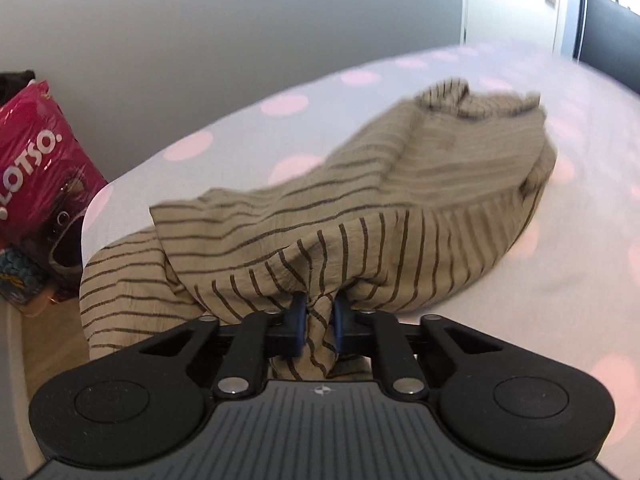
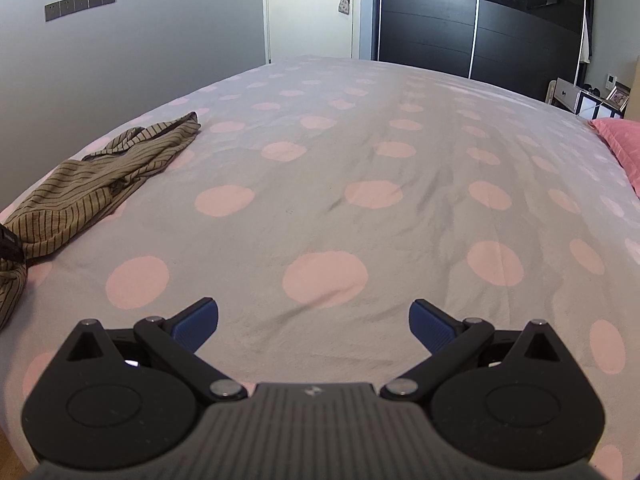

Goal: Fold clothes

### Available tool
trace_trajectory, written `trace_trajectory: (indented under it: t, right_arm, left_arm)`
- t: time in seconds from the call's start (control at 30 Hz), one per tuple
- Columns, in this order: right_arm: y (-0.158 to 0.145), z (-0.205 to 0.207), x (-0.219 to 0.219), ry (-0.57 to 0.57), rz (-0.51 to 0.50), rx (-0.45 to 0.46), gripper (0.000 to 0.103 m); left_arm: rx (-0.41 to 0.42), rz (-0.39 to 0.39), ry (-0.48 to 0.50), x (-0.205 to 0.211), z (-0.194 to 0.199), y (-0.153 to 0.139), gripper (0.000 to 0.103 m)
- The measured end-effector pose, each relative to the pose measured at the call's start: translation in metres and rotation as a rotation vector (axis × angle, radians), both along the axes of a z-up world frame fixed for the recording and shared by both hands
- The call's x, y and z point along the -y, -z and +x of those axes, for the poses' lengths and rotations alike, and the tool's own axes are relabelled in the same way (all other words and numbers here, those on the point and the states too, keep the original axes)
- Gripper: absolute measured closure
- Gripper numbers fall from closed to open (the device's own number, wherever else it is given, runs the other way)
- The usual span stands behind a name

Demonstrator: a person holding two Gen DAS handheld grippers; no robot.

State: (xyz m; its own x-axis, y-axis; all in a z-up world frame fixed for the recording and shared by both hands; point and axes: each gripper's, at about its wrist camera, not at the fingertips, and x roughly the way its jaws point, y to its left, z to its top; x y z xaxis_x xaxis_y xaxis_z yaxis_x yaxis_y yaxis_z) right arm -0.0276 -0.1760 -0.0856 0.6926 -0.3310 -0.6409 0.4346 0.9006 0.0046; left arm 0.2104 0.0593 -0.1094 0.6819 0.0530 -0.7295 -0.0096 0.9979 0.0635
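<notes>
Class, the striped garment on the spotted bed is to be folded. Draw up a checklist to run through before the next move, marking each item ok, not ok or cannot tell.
1. Left tool shut on the striped garment: ok, cloth is bunched between its pads.
2. Right tool open and free: ok, nothing between its pads.
3. Garment spread flat: not ok, it lies crumpled.
4. Bedspread bare where the garment will be laid: ok.
5. Garment wholly on the bed: not ok, part hangs over the edge.
6. Which part of the garment is gripped: cannot tell.
</notes>
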Motion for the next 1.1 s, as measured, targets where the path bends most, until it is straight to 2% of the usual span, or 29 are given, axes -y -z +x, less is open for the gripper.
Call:
trace_trajectory:
  t: [0.1, 0.33, 0.4, 0.5, 0.6, 0.8, 0.97, 1.1]
  right_arm:
    - [-0.006, -0.003, -0.001, -0.001, -0.016, 0.010, 0.001]
    - [-0.029, -0.019, 0.004, 0.021, -0.042, 0.037, 0.001]
    - [-0.040, -0.027, 0.010, 0.041, -0.048, 0.055, 0.001]
    - [-0.060, -0.043, 0.023, 0.096, -0.101, 0.048, 0.001]
    - [-0.077, -0.066, 0.041, 0.175, -0.119, 0.048, 0.001]
    - [-0.104, -0.132, 0.082, 0.309, -0.051, 0.066, 0.001]
    - [-0.112, -0.185, 0.105, 0.379, -0.040, 0.056, 0.001]
    - [-0.108, -0.224, 0.119, 0.427, -0.049, 0.014, 0.001]
  left_arm:
    - [0.077, -0.022, 0.107, 0.014, -0.012, -0.026, 0.096]
    - [0.186, -0.198, 0.367, 0.054, -0.070, -0.107, 0.097]
    - [0.204, -0.239, 0.463, 0.071, -0.093, -0.129, 0.097]
    - [0.210, -0.252, 0.608, 0.106, -0.130, -0.149, 0.097]
    - [0.185, -0.272, 0.724, 0.136, -0.166, -0.158, 0.097]
    - [0.139, -0.319, 0.947, 0.179, -0.234, -0.170, 0.097]
    - [0.089, -0.405, 1.205, 0.205, -0.304, -0.175, 0.097]
    - [-0.033, -0.369, 1.316, 0.221, -0.335, -0.161, 0.096]
